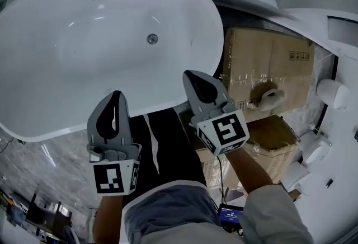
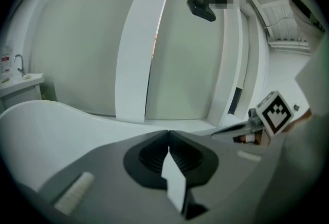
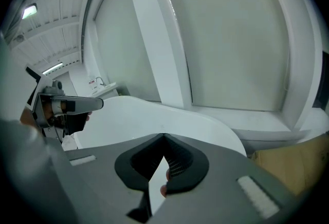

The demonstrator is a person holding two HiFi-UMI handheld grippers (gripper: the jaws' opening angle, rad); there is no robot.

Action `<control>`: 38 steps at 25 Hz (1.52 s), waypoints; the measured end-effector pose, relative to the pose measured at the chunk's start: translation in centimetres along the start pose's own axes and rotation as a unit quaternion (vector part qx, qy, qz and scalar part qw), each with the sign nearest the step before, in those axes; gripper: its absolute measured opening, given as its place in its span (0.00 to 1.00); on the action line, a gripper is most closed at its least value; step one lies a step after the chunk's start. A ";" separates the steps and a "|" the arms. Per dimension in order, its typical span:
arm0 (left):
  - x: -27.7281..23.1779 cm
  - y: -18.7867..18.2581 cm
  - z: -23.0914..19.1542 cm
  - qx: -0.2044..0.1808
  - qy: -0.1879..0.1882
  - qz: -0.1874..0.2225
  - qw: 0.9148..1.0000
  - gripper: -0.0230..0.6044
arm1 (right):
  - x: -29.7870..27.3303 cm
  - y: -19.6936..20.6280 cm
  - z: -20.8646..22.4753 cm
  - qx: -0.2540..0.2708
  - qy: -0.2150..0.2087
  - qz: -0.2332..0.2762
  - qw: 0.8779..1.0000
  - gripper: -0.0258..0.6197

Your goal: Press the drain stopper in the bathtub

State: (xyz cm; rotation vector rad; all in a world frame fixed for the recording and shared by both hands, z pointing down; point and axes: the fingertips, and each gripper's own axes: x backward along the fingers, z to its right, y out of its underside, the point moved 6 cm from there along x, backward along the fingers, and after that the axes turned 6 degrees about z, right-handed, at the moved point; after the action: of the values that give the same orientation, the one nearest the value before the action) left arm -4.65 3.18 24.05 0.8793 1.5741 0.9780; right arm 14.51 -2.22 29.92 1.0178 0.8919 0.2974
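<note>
The drain stopper [image 1: 152, 38] is recorded in the head view only; it is seated in the floor of the white bathtub [image 1: 67, 41], right of the tub's middle, and is well apart from both grippers. It is a small round metal disc, face upward; being round, it shows no long axis; whether it is raised or pressed down cannot be told. The tub's own long axis runs across that view, dipping to the left.

The left gripper [image 1: 116, 100] and the right gripper [image 1: 194, 79] are held side by side at the tub's near rim, tips directed toward the tub. In each gripper view the jaws are seen fully closed, tip against tip, with nothing between them.

Cardboard boxes [image 1: 268, 64] are stacked just beside the tub's right end. The gripper views alone show the upright white wall panels [image 2: 133, 48] beyond the tub; each also catches the other gripper at its edge.
</note>
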 end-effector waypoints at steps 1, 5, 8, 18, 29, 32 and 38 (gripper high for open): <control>-0.2 0.5 -0.4 0.000 0.001 -0.001 1.000 0.04 | -0.5 0.5 0.1 0.001 0.002 -0.002 1.000 0.04; -0.4 2.9 -2.0 0.002 0.000 -0.008 1.000 0.04 | -2.6 2.2 0.0 0.011 0.006 -0.009 1.000 0.04; -0.9 4.5 -3.0 0.010 0.010 -0.019 1.000 0.04 | -4.2 3.1 -0.2 0.024 -0.005 -0.012 1.000 0.04; -3.0 9.4 -4.2 0.004 0.049 -0.044 0.998 0.04 | -9.1 7.5 0.2 0.023 -0.028 -0.024 0.999 0.04; -5.1 14.2 -5.7 0.018 0.040 -0.056 0.997 0.04 | -14.8 14.2 1.0 0.029 -0.030 -0.056 0.998 0.04; -5.7 15.6 -6.1 0.017 0.043 -0.057 0.997 0.04 | -16.2 15.5 1.6 0.035 -0.025 -0.061 0.997 0.04; -7.9 17.5 -7.5 0.019 0.043 -0.061 0.997 0.04 | -19.7 17.7 2.4 0.045 -0.023 -0.077 0.996 0.04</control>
State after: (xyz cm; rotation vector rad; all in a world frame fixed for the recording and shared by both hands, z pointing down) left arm -9.49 1.82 44.04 0.7666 1.7037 0.9124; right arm 7.17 -6.23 55.12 1.0271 0.9433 0.1039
